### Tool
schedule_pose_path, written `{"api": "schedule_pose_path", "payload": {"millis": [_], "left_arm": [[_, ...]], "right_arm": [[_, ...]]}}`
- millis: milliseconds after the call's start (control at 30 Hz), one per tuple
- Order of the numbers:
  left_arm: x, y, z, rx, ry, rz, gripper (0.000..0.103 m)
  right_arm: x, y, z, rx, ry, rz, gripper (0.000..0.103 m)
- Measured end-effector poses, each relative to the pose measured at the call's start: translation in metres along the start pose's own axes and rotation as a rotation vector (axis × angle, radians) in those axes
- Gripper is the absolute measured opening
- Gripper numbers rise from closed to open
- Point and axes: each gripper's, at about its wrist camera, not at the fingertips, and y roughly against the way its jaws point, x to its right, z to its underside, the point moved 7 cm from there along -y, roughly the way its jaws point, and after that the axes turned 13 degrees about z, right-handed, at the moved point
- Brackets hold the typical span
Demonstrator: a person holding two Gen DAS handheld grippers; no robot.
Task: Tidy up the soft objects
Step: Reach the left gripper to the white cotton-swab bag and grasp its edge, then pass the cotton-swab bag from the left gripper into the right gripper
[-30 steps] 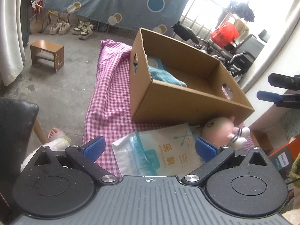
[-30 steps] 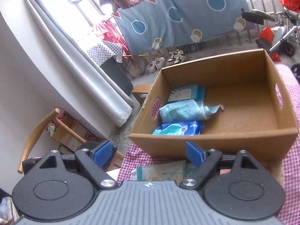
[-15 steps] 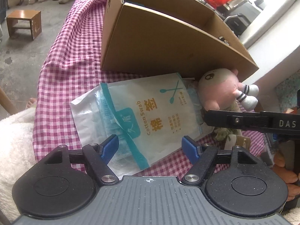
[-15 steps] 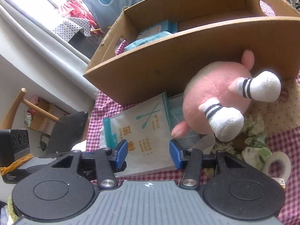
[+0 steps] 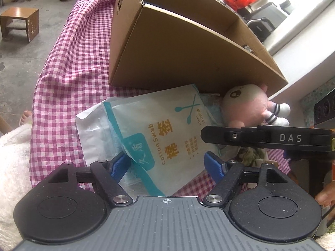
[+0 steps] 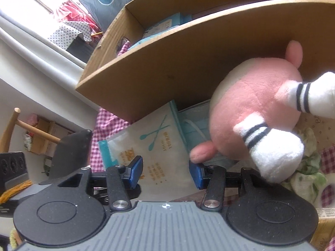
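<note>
The left gripper (image 5: 167,164) is held part open astride the cotton swab bag (image 5: 159,133); its jaws have just been opening, with no clamping visible. The right gripper (image 6: 166,173) is held narrower over the same bag, gripping nothing. One bag, white with teal trim, and one pink plush toy (image 6: 257,113) lie before one cardboard box (image 5: 188,58).

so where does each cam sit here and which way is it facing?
Left wrist: on the left gripper, tilted down at the cotton swab bag before the cardboard box; the right gripper crosses at right, plus a foot and a fingertip.
Right wrist: on the right gripper, tilted down at the pink plush toy and that bag; no body visible.
Shared: bag, plush, box, checked cloth.
</note>
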Motion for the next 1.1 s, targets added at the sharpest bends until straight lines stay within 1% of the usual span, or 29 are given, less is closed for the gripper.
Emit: {"api": "schedule_pose_path", "payload": {"millis": [67,100,167,200,267,300,367,433,500,667,700,833,900,1000,1100], "left_arm": [[0.001,0.001,-0.001,0.005,-0.003,0.003,0.075],[0.001,0.002,-0.001,0.01,-0.008,0.004,0.073],[0.003,0.005,0.0,0.026,-0.012,0.022,0.06],[0.005,0.006,0.001,0.03,-0.01,0.038,0.056],[0.007,0.01,0.002,0.046,-0.012,0.061,0.043],[0.008,0.011,0.002,0.053,-0.024,0.052,0.034],[0.009,0.014,0.002,0.066,-0.058,0.013,0.021],[0.01,0.019,0.001,0.085,-0.067,-0.001,0.017],[0.014,0.029,-0.004,0.124,-0.066,0.017,0.01],[0.039,0.07,-0.027,0.235,-0.094,0.051,0.006],[0.044,0.08,-0.032,0.26,-0.106,0.045,0.006],[0.064,0.115,-0.047,0.363,-0.174,-0.048,0.006],[0.071,0.121,-0.051,0.392,-0.206,-0.096,0.006],[0.077,0.102,-0.048,0.361,-0.222,-0.131,0.006],[0.081,0.069,-0.04,0.306,-0.219,-0.131,0.006]], "right_arm": [[-0.005,0.004,0.001,-0.018,-0.016,-0.066,0.044],[-0.008,0.006,0.002,-0.022,-0.019,-0.083,0.044],[-0.012,0.006,0.0,-0.022,-0.016,-0.083,0.044],[-0.012,0.006,-0.001,-0.022,-0.019,-0.078,0.044],[-0.01,0.005,0.0,-0.028,-0.039,-0.073,0.044],[-0.008,0.006,-0.001,-0.029,-0.05,-0.078,0.044],[-0.005,0.009,-0.001,-0.023,-0.071,-0.081,0.044],[-0.001,0.014,-0.001,-0.01,-0.091,-0.083,0.045],[0.0,0.017,-0.003,-0.003,-0.112,-0.098,0.045],[-0.002,0.028,-0.004,0.016,-0.142,-0.167,0.045],[-0.003,0.029,-0.005,0.013,-0.146,-0.187,0.045],[-0.005,0.031,-0.008,0.02,-0.148,-0.243,0.045],[-0.003,0.031,-0.007,0.017,-0.157,-0.268,0.045],[0.004,0.03,-0.003,0.015,-0.178,-0.287,0.045],[0.02,0.038,0.002,0.036,-0.201,-0.282,0.046]]}}
